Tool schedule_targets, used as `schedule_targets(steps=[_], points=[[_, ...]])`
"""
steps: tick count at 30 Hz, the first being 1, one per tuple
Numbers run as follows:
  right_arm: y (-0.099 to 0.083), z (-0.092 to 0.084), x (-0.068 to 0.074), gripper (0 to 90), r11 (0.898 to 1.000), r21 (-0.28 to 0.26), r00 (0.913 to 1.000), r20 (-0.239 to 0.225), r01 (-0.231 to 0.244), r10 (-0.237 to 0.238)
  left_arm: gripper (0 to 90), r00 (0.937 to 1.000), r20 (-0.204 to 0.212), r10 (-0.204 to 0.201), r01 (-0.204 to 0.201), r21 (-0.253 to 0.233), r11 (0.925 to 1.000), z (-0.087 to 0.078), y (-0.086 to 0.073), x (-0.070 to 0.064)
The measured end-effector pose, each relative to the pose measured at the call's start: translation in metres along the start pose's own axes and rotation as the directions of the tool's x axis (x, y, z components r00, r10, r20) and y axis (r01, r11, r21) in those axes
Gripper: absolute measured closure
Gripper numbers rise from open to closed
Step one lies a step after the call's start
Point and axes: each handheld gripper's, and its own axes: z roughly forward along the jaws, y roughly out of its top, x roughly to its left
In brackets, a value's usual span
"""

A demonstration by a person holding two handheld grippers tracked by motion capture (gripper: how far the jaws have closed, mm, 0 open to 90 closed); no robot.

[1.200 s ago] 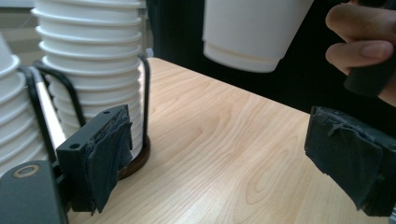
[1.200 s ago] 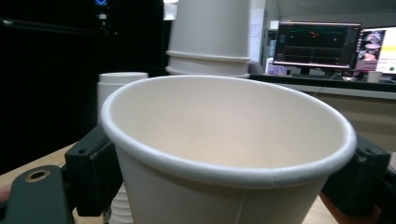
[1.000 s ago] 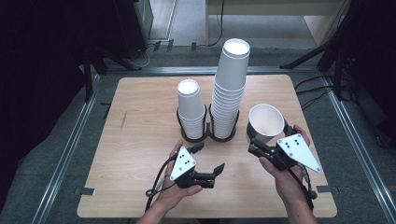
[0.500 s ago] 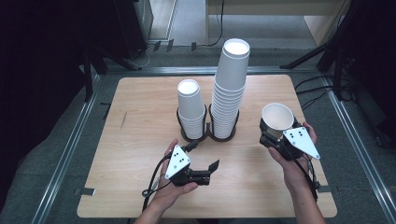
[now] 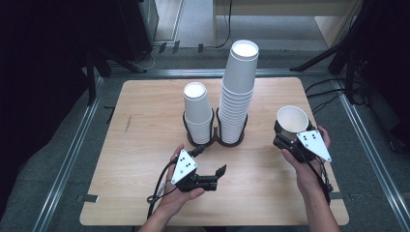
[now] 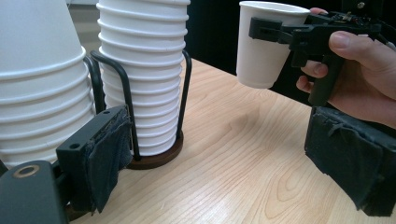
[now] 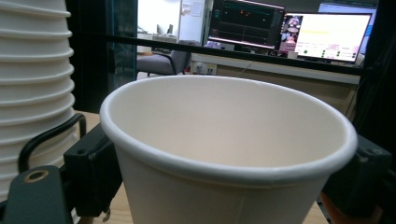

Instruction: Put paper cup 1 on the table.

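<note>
A single white paper cup (image 5: 292, 121) stands upright between the jaws of my right gripper (image 5: 286, 134), which is shut on it at the right side of the table; the cup (image 6: 261, 44) hangs a little above the wood. Up close its rim (image 7: 224, 135) spans the right gripper view. My left gripper (image 5: 216, 176) rests near the front middle of the table, open with nothing between its pads (image 6: 109, 154). A short stack of cups (image 5: 197, 111) and a tall stack of cups (image 5: 238, 92) sit in a black wire holder (image 5: 215, 140) at the table's centre.
The wooden table (image 5: 140, 145) has bare surface to the left and along the front. A metal frame rail (image 5: 72, 150) runs beside it. Monitors (image 7: 289, 32) glow in the dark room beyond the right gripper.
My right gripper has carried the cup rightward and lower, away from the tall stack toward the table's right edge. The left gripper has stayed where it was.
</note>
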Motion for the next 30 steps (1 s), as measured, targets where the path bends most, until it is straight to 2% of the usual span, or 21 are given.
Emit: schedule_targets(steps=[5,9,17,20,22,26,27,30], points=[[-0.006,0.006,-0.006,13.0,1.0,0.007,0.9996,0.022,-0.015,0.015,8.1,1.0,-0.002,-0.007,0.007,0.004,1.0,0.001,-0.001,0.001],[-0.01,0.012,-0.008,13.0,1.0,0.009,0.9993,0.038,-0.006,0.005,8.1,0.9998,0.006,-0.017,0.017,0.004,0.9998,0.002,-0.001,0.001],[-0.02,0.034,-0.013,12.9,0.999,0.032,0.9972,0.07,-0.028,0.026,8.1,0.9998,0.003,-0.019,0.019,0.013,0.9997,0.003,-0.003,0.003],[-0.026,0.043,-0.015,12.9,0.998,0.032,0.996,0.075,-0.051,0.048,8.1,0.9997,0.003,-0.023,0.023,0.013,0.9997,0.004,-0.004,0.003],[-0.028,0.049,-0.016,12.9,0.999,0.035,0.9962,0.078,-0.041,0.038,8.1,0.9998,0.001,-0.021,0.021,0.014,0.9997,0.004,-0.004,0.004],[-0.03,0.06,-0.017,12.8,0.998,0.029,0.9965,0.069,-0.05,0.048,8.1,0.9997,0.0,-0.024,0.024,0.016,0.9996,0.004,-0.005,0.005],[-0.031,0.062,-0.017,12.8,0.997,0.035,0.9954,0.071,-0.066,0.064,8.1,0.9997,0.0,-0.025,0.025,0.017,0.9995,0.004,-0.005,0.005],[-0.036,0.07,-0.018,12.8,0.996,0.052,0.9949,0.07,-0.076,0.072,8.1,0.9997,0.0,-0.024,0.024,0.018,0.9996,0.004,-0.005,0.004]])
